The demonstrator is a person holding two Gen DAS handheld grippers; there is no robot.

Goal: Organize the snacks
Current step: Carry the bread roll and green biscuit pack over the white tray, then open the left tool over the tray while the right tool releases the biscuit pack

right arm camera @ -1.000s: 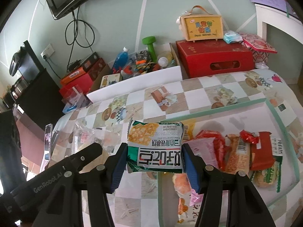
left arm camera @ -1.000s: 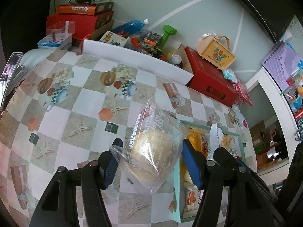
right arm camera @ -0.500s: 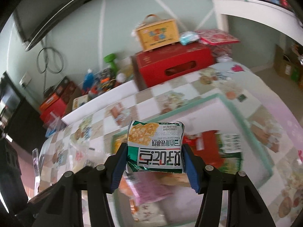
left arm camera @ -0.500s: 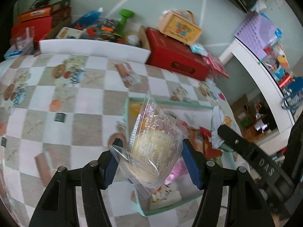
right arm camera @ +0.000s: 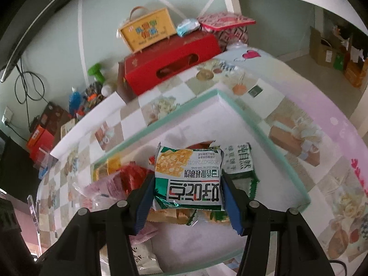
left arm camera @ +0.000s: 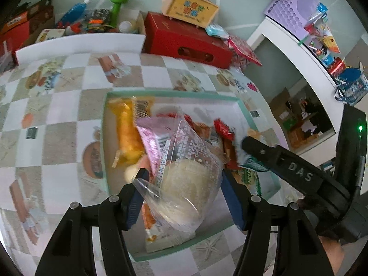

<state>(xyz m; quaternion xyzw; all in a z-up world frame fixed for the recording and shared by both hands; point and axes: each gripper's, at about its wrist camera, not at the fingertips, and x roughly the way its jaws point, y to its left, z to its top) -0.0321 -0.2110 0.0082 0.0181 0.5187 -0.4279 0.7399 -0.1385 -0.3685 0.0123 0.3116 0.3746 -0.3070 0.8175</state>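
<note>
My left gripper (left arm camera: 184, 195) is shut on a clear bag with a round pale bun (left arm camera: 184, 184) and holds it above the near part of a white tray with a mint-green rim (left arm camera: 174, 92). The tray holds several snack packs, among them an orange one (left arm camera: 125, 133) and a pink one (left arm camera: 151, 135). My right gripper (right arm camera: 187, 199) is shut on a green-and-white cracker pack (right arm camera: 188, 177) above the same tray (right arm camera: 250, 117); its arm shows at the right of the left wrist view (left arm camera: 287, 168).
The tray lies on a checkered tablecloth (left arm camera: 59, 105). Behind it stand a red box (left arm camera: 186, 41) with a yellow handled box (left arm camera: 188, 7) on top, a white board (left arm camera: 80, 43) and clutter with a green dumbbell (left arm camera: 117, 4). A white shelf (left arm camera: 299, 50) is at right.
Both grippers have moved right from the tablecloth to over the tray, each keeping its pack. The right gripper now hangs over the tray's right half.
</note>
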